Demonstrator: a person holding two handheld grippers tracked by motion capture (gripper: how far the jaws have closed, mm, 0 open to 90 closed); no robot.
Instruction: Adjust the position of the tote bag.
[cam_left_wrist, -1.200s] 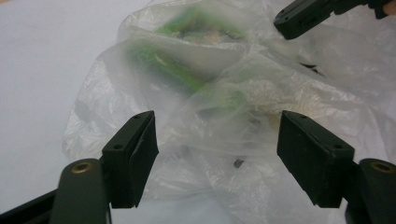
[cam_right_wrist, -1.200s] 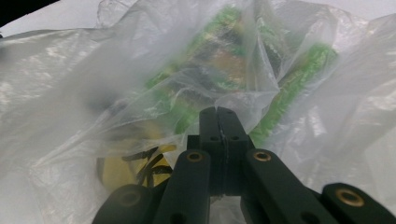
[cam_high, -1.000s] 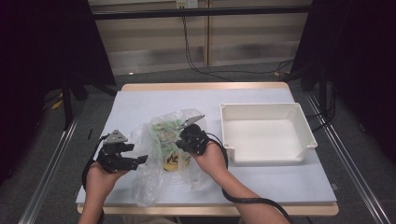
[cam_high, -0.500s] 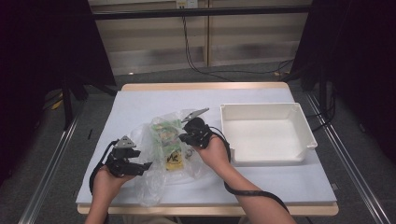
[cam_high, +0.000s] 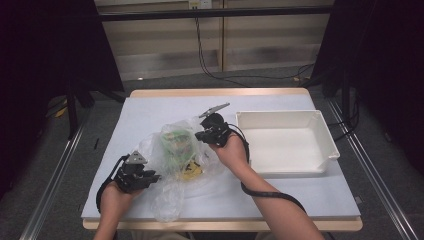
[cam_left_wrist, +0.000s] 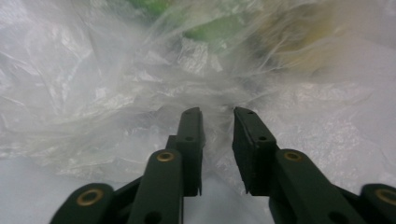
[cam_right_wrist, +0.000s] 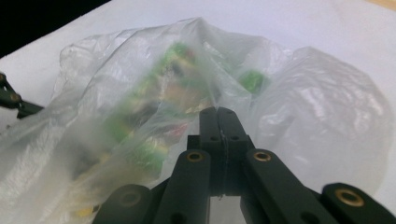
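Observation:
A clear plastic bag (cam_high: 172, 165) lies crumpled on the table, with green and yellow packets (cam_high: 177, 142) inside. My right gripper (cam_high: 200, 135) is shut on the bag's upper edge and holds it raised; in the right gripper view its jaws (cam_right_wrist: 218, 112) meet with the film (cam_right_wrist: 140, 88) pinched between them. My left gripper (cam_high: 152, 177) is low at the bag's near left side. Its jaws (cam_left_wrist: 217, 114) have just been closing. A gap still shows between them, with bag film (cam_left_wrist: 116, 93) bunched at the tips.
A white tray (cam_high: 280, 116) stands to the right of the bag, close behind my right hand. The pale table mat (cam_high: 150, 107) runs to the wooden front edge (cam_high: 320, 225). Black cables trail from both grippers.
My right gripper has moved up and to the right, lifting the bag's edge. My left hand has sunk toward the table at the bag's near left side.

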